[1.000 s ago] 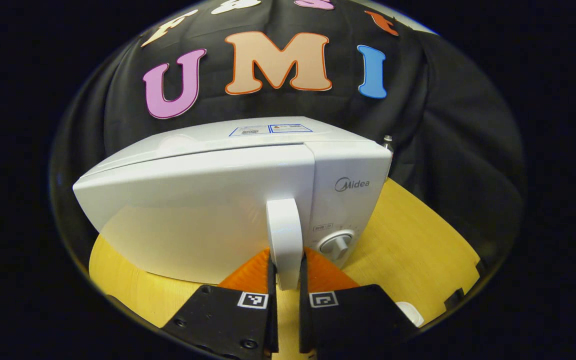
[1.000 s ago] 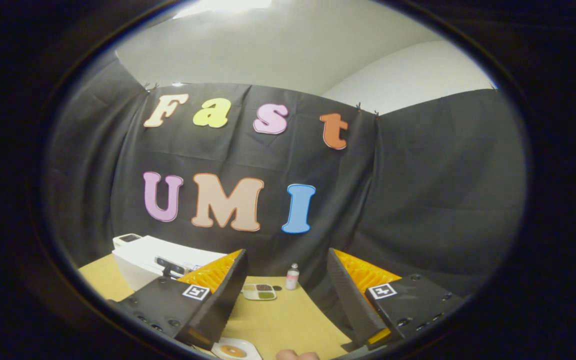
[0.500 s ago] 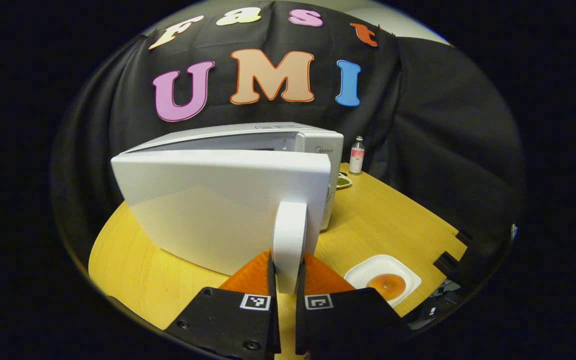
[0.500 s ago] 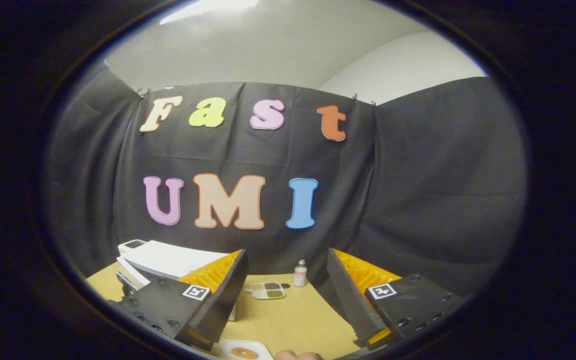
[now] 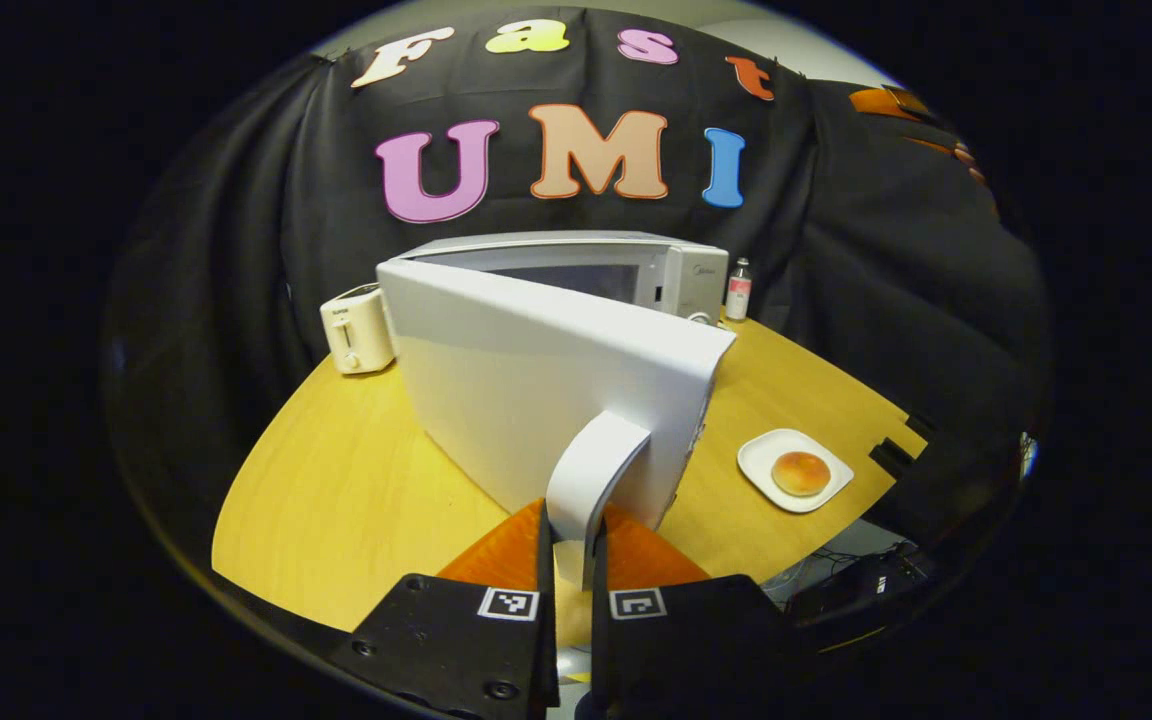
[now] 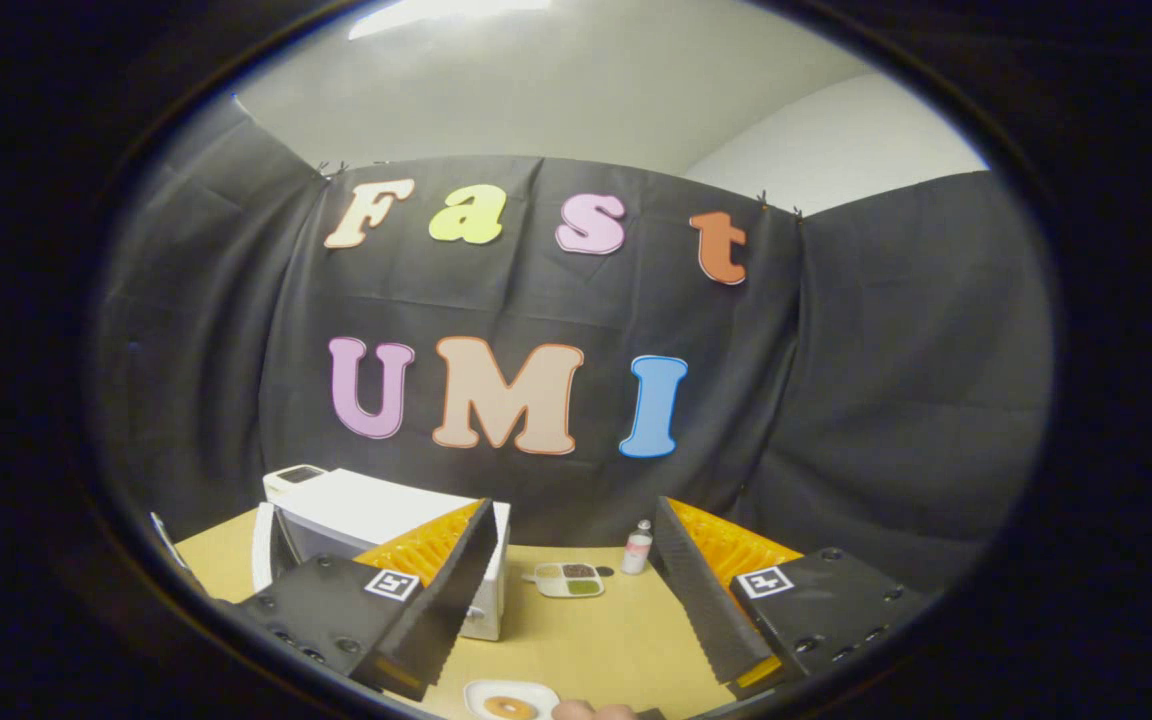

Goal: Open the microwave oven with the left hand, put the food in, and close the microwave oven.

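Black cloth hangs behind a round yellow desk (image 5: 356,480) with a white microwave (image 5: 636,275) on it. The left gripper (image 5: 568,560) is clamped on the door handle (image 5: 591,470), both fingers squeezing it. A moment ago the door (image 5: 536,380) was just cracked; now it has swung wide and the inside shows. So the opening step looks nearly done. The food, a bun (image 5: 801,472) on a small white plate (image 5: 764,472), sits on the desk just right of the door, not yet picked up. The right gripper (image 6: 571,610) hangs above the desk with its fingers wide apart, holding nothing. It probably goes for the plate next.
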Available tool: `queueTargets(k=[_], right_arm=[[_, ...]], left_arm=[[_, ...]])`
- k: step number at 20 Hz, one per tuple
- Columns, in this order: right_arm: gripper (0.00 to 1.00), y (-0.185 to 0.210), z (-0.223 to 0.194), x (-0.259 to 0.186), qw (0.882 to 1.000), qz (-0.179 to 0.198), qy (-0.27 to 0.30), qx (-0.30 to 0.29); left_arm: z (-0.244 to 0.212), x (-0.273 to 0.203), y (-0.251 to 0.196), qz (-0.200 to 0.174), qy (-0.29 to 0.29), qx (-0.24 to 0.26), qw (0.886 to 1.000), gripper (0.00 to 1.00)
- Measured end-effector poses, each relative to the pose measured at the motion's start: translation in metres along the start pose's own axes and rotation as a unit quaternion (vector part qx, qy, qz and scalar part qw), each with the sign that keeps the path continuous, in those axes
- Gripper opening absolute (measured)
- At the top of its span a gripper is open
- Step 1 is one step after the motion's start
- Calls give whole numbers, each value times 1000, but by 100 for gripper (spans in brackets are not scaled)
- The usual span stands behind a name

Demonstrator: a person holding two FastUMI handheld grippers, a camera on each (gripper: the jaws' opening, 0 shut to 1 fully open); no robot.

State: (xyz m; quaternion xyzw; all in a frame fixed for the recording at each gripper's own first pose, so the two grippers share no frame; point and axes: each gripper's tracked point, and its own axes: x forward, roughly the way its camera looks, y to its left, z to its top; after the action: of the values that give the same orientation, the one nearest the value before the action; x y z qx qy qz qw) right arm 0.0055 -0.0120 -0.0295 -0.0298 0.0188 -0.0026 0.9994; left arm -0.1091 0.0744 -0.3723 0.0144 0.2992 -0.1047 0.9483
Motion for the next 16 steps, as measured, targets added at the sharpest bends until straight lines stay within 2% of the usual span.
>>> queueTargets(k=[4, 5, 7, 10, 16], right_arm=[[96, 18, 8, -1, 1000, 1, -7, -6], [96, 24, 8, -1, 1000, 2, -8, -10], [96, 36, 5, -2, 1000, 6, -4, -21], [97, 55, 8, -7, 999, 15, -1, -30], [96, 73, 13, -20, 999, 19, -6, -47]], left_arm=[[-9, -33, 67, 59, -4, -55, 997, 10], [-10, -40, 82, 75, -8, -70, 995, 12], [-11, -50, 110, 92, -13, -92, 991, 11], [-15, -60, 128, 91, -15, -109, 990, 9], [-15, -65, 139, 82, -26, -99, 991, 9]])
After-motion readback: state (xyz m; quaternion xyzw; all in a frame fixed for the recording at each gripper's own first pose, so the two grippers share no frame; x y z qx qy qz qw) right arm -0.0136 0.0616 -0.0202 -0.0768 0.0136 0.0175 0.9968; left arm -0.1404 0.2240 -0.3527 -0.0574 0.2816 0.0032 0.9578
